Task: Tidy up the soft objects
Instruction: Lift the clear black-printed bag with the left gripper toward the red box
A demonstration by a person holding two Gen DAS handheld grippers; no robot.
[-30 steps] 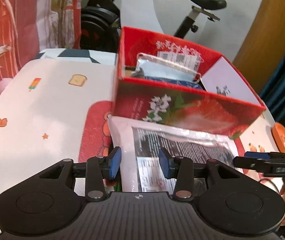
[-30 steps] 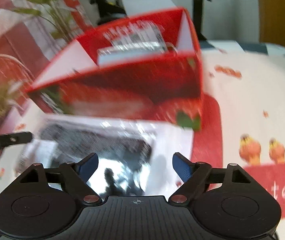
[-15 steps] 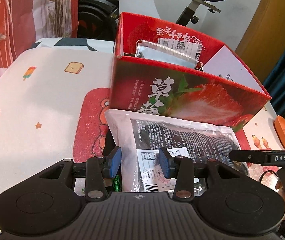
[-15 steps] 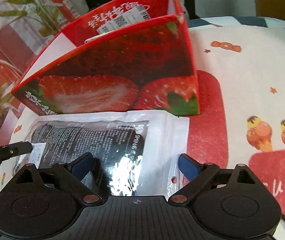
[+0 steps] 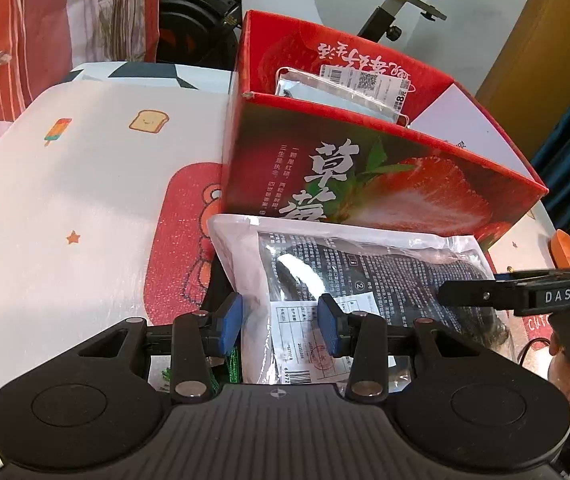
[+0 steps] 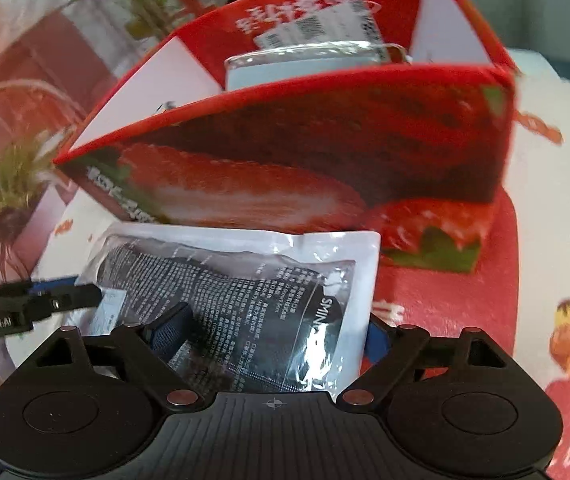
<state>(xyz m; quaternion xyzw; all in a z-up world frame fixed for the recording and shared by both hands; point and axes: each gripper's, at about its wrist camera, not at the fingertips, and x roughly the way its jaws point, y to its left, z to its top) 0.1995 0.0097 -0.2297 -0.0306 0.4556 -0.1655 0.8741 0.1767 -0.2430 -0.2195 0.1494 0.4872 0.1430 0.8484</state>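
Lying across a table (image 5: pixel 65 184) covered by a cartoon-printed cloth, the scene is dominated by a red strawberry box (image 5: pixel 365 184) that stands open at the top, with one silver-grey packet (image 5: pixel 333 88) already seen leaning inside against its far wall. The step in hand is judged to be the pick-up of the next soft item: a flat plastic pouch (image 5: pixel 349 268) with dark contents, which lies on the table just in front of the box, its far edge touching or nearly touching the box's near wall.

The left claw (image 5: pixel 281 322) is held open, its blue pads straddling the pouch's near left corner over the white label; whether the pads touch the film cannot be told. The right claw (image 6: pixel 265 334) is likewise spread wide, one finger seen above the dark print and the other just past the pouch's right edge, so nothing is gripped by either.

The next move is judged to call for both claws to be closed on the near edge, the limp pouch to be lifted above the near wall and then lowered into the box in front of the packet.

Little room is left between pouch and box, so a straight push forward would be blocked by the wall. Open table is available to the left, while an orange dish (image 5: pixel 569 252) sits near the right rim.
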